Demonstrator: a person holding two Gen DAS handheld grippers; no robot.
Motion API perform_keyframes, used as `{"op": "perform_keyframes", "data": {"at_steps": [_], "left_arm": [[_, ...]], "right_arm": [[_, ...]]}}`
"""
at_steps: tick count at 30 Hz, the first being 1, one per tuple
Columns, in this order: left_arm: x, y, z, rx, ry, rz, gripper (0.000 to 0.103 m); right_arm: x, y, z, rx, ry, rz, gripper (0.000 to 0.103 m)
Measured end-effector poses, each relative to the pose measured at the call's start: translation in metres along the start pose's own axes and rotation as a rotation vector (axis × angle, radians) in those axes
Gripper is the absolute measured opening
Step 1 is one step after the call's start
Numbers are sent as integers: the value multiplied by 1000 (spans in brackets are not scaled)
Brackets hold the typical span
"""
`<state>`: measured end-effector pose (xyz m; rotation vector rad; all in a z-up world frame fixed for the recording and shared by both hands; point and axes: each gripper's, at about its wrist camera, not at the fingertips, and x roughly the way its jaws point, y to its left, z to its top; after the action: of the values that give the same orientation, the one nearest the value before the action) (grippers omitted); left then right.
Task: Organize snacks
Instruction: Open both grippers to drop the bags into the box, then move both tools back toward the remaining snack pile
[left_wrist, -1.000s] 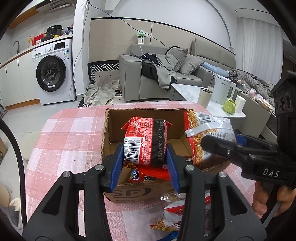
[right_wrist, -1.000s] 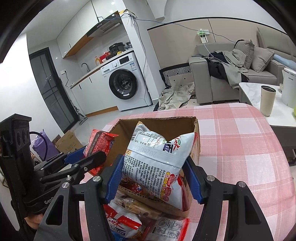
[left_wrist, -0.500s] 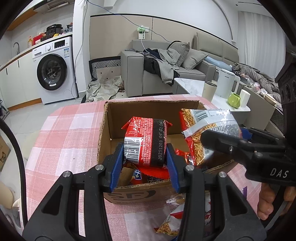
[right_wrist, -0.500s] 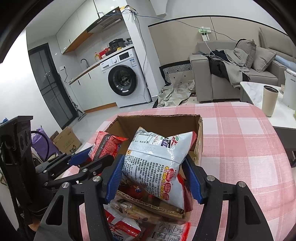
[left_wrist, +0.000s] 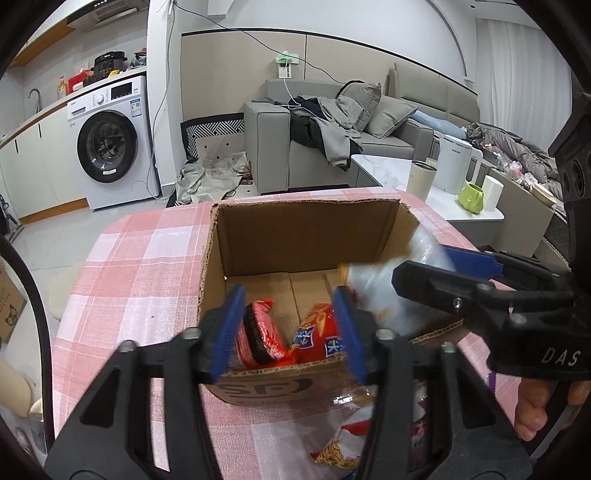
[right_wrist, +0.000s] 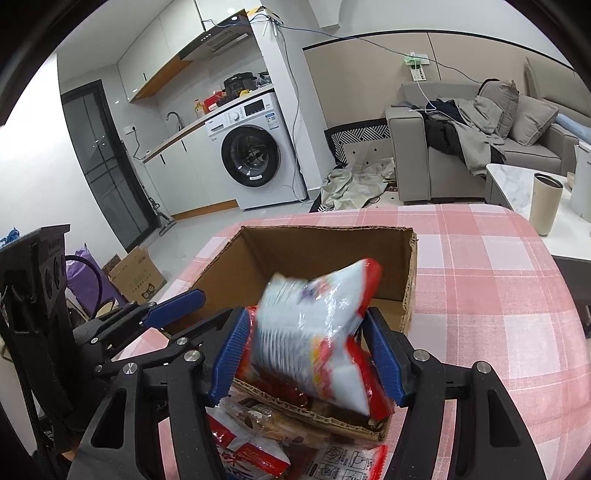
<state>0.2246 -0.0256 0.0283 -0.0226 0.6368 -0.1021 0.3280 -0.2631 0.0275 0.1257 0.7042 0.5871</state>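
An open cardboard box (left_wrist: 306, 240) stands on the pink checked tablecloth (left_wrist: 147, 266). In its near left corner lies a red noodle packet (left_wrist: 258, 332) beside another red snack (left_wrist: 314, 339). My left gripper (left_wrist: 288, 291) hovers above them, its jaws opening with nothing pressed between the pads. My right gripper (right_wrist: 306, 314) is over the box (right_wrist: 325, 251), its jaws opening too. A blurred white-and-red bag (right_wrist: 310, 332) tilts between its pads, loose. It shows as a blur (left_wrist: 376, 284) in the left wrist view, by the right gripper (left_wrist: 417, 266).
Several loose snack packets (right_wrist: 251, 443) lie on the cloth in front of the box, also seen as packets (left_wrist: 343, 439). A person's hand (left_wrist: 535, 413) holds the right gripper. Beyond the table stand a washing machine (left_wrist: 107, 147), a sofa (left_wrist: 332, 140) and a side table with cups (left_wrist: 421, 177).
The left jaws have spread and the red packet has dropped from them into the box. The white bag in the right gripper has tipped over and gone blurry.
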Motion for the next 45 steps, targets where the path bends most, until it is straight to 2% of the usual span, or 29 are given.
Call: {"op": "perform_keyframes", "data": {"at_steps": [2, 3, 5, 7, 10, 19, 27, 37, 45], "left_arm": [[-6, 0, 1, -9, -7, -6, 77], [-10, 1, 1, -11, -16, -10, 80], [-20, 1, 0, -9, -29, -12, 83], [-30, 3, -2, -10, -30, -9, 86], [-44, 8, -9, -22, -43, 2, 102], [-83, 20, -36, -43, -47, 0, 102], [-111, 24, -57, -53, -51, 6, 102], [-121, 27, -68, -45, -23, 21, 102], [-116, 24, -84, -24, 30, 18, 102]], "right_arm": [[-5, 2, 1, -5, -14, -2, 68], [-9, 2, 2, -6, -23, 2, 73], [-18, 2, 2, -3, -45, 1, 88], [-29, -2, 2, 1, -64, -15, 96], [-42, -7, 0, 23, -65, -19, 102], [-75, -26, -16, 67, -80, -59, 103], [-90, -25, -41, 36, -34, -82, 103], [-87, -29, -79, -1, 47, -107, 103], [-83, -27, -90, -57, 94, -106, 103]]}}
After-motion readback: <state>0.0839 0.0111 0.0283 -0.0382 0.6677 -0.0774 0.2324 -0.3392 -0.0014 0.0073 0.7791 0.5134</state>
